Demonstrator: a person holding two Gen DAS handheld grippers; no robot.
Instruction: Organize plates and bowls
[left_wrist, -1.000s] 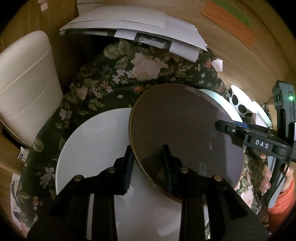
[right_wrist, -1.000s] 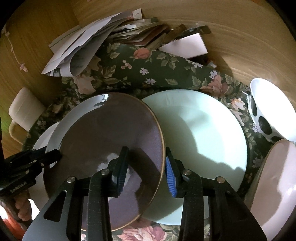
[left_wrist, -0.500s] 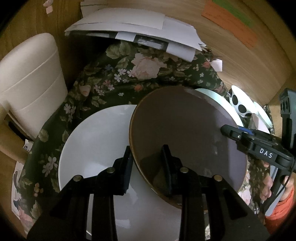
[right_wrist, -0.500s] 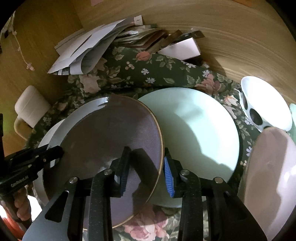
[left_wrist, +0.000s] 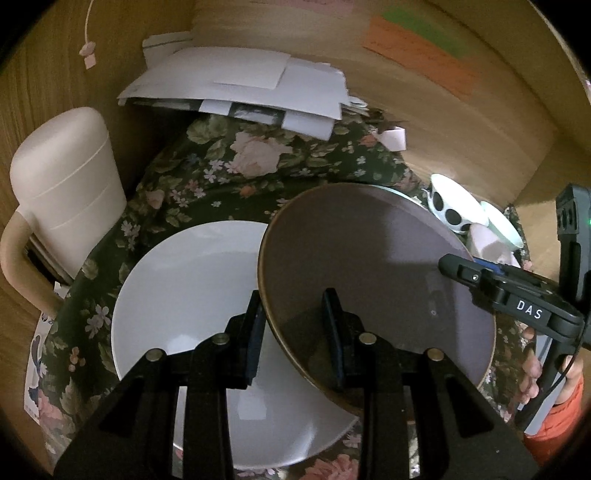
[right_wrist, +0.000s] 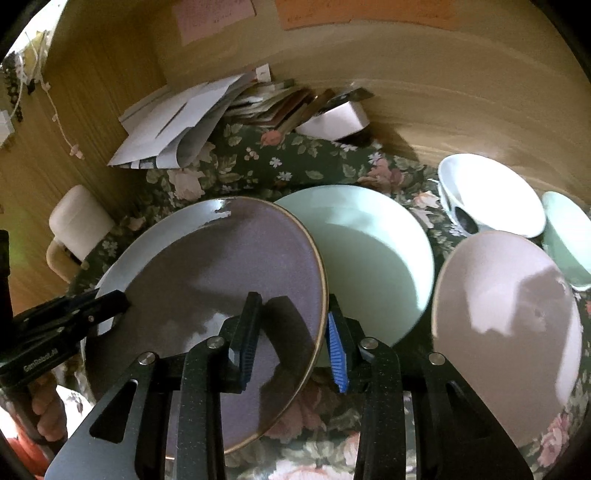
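Since a second ago: brown plate (left_wrist: 376, 280) lifted a little higher, tilted, both views pulled back. White plate (left_wrist: 192, 295) lies flat on floral cloth (left_wrist: 207, 173) at left. Left tongs (left_wrist: 295, 332) clamp brown plate's near rim; right tongs (right_wrist: 291, 332) grip opposite rim. Mint plate (right_wrist: 373, 258) beneath at right. Judgement: plate in transit toward stacking.

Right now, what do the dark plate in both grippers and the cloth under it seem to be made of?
Dark plate: probably glazed ceramic, semi-gloss brown-purple; it mirrors light patches and has a thin golden rim. Cloth: looks like matte woven fabric printed with roses and leaves; it wrinkles and shows no glare.
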